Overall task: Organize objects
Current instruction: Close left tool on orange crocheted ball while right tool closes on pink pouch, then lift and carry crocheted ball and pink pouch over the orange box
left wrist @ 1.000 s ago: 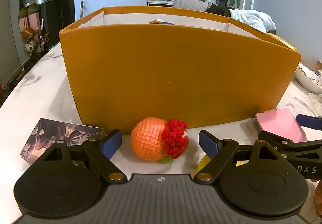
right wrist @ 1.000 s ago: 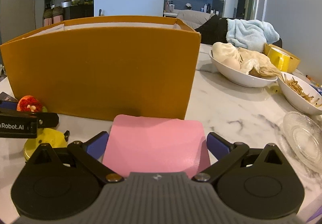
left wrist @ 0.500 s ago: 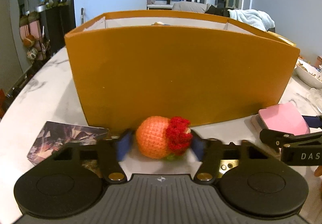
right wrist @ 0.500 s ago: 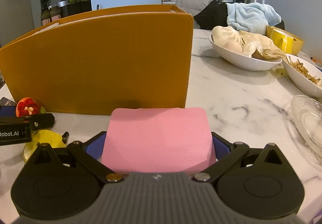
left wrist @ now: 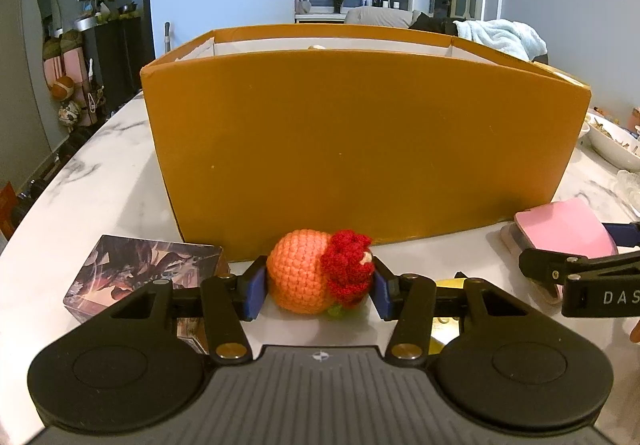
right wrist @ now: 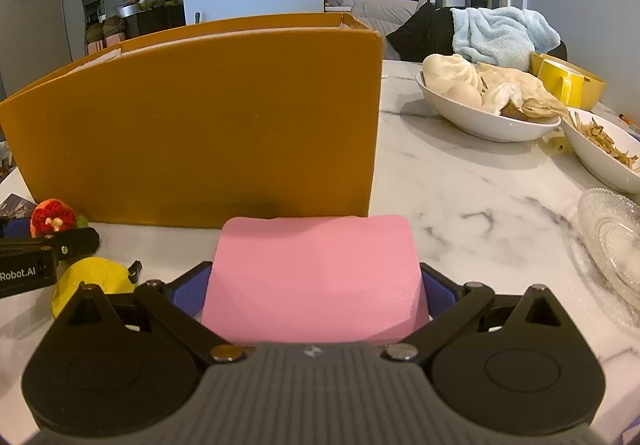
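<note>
Left wrist view: one patterned card box (left wrist: 144, 277), then the left gripper (left wrist: 318, 291) clamped on one crocheted ball (left wrist: 316, 277) before one orange box (left wrist: 360, 141). Lifting straight up should clear its wall. The right gripper (right wrist: 316, 287) pinches one pink pad (right wrist: 316, 273).

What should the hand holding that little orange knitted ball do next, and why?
Probably lift it straight up. The left gripper has its fingers pressed on both sides of the crocheted ball, which sits on the marble table against the tall orange box; it must clear that wall to go inside.
</note>
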